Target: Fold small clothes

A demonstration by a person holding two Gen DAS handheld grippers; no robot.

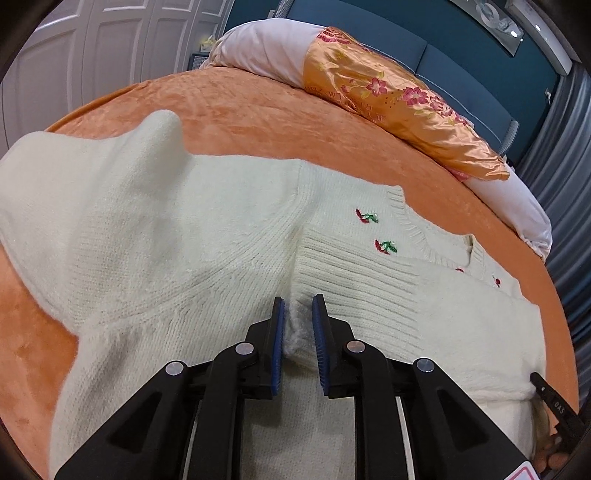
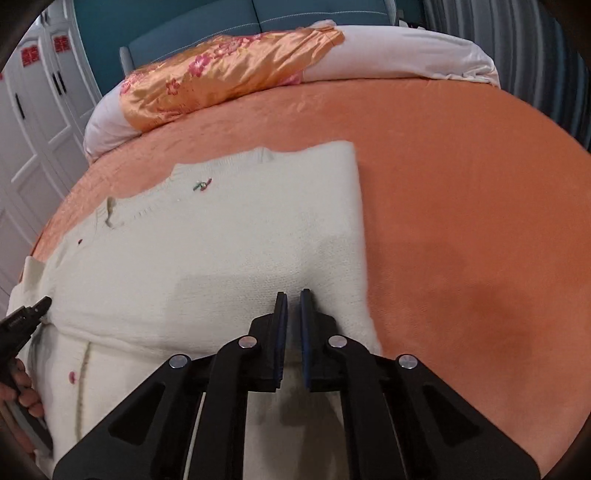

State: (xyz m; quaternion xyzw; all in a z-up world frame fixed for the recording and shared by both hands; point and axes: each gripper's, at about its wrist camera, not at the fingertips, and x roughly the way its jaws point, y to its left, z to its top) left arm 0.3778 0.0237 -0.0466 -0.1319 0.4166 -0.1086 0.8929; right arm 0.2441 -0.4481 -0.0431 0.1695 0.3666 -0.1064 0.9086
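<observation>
A cream knitted sweater (image 1: 192,236) with small embroidered cherries lies on the orange bedspread (image 1: 240,110). One side is folded over the body, and the ribbed hem lies across the chest. My left gripper (image 1: 297,308) is shut on a pinch of the sweater's ribbed edge. In the right wrist view the sweater (image 2: 229,236) shows a straight folded edge on its right. My right gripper (image 2: 294,301) is nearly closed on the sweater's near edge. The right gripper's tip shows in the left wrist view (image 1: 543,386), and the left gripper's tip shows in the right wrist view (image 2: 35,308).
A rolled quilt, white and orange satin with pink flowers (image 1: 388,85), lies along the bed's far side against a blue headboard (image 2: 207,26). White wardrobe doors (image 2: 33,110) stand at the left. Bare orange bedspread (image 2: 461,203) lies right of the sweater.
</observation>
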